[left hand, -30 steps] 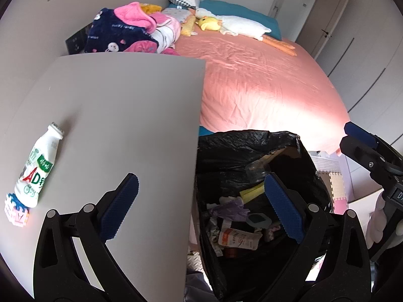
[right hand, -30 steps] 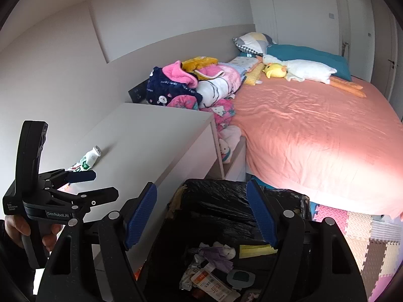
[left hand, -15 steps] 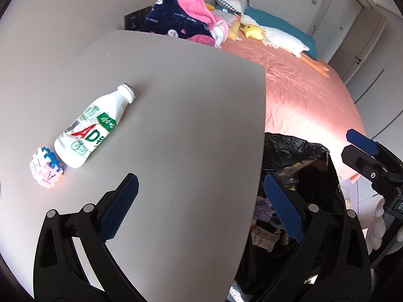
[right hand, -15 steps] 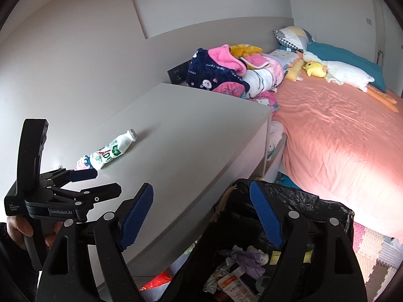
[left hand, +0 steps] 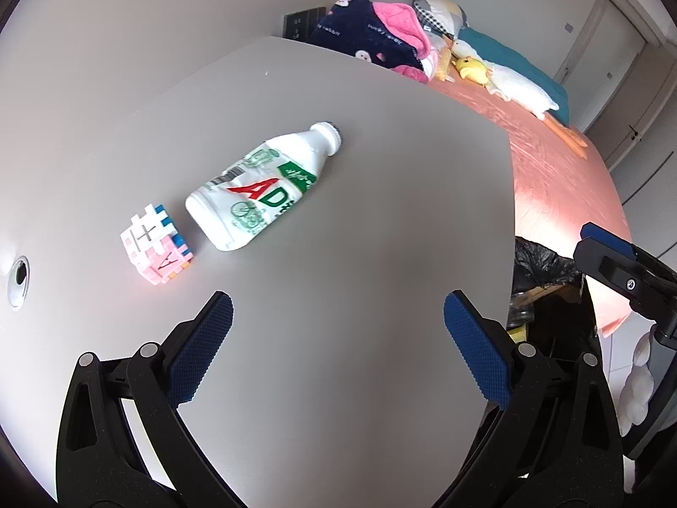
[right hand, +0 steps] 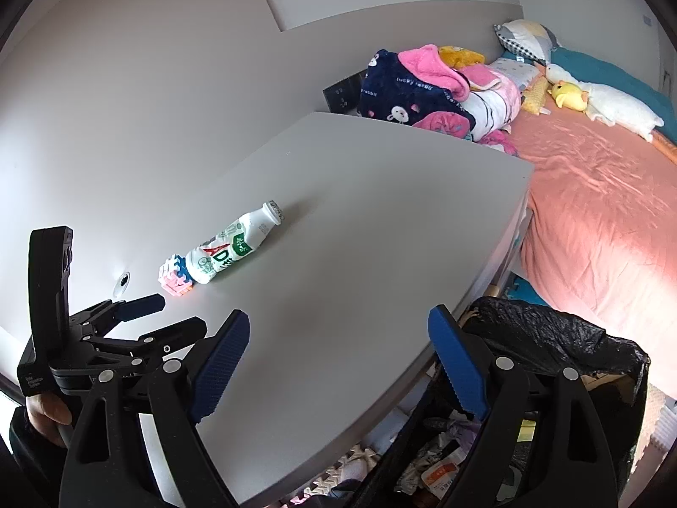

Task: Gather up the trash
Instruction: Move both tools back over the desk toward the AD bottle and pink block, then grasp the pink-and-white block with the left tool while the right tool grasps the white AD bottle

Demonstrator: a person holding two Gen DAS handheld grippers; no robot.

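Note:
A white "AD" drink bottle (left hand: 262, 186) lies on its side on the grey tabletop (left hand: 359, 233), also seen as the bottle (right hand: 232, 245) in the right wrist view. My left gripper (left hand: 338, 338) hovers open over the table, short of the bottle, nothing between its fingers. My right gripper (right hand: 336, 364) is over the table's near edge, its jaws opening, empty. The black trash bag (right hand: 546, 347) with several scraps inside stands beside the table at lower right.
A pink, white and blue block cube (left hand: 156, 249) sits touching the bottle's base. A cable hole (left hand: 19, 275) is at the table's left. A bed (right hand: 601, 194) with piled clothes (right hand: 423, 93) and soft toys lies beyond the table.
Both grippers have swung left from over the trash bag onto the table. The bottle and cube now lie ahead of the left gripper. The right jaws stand wider.

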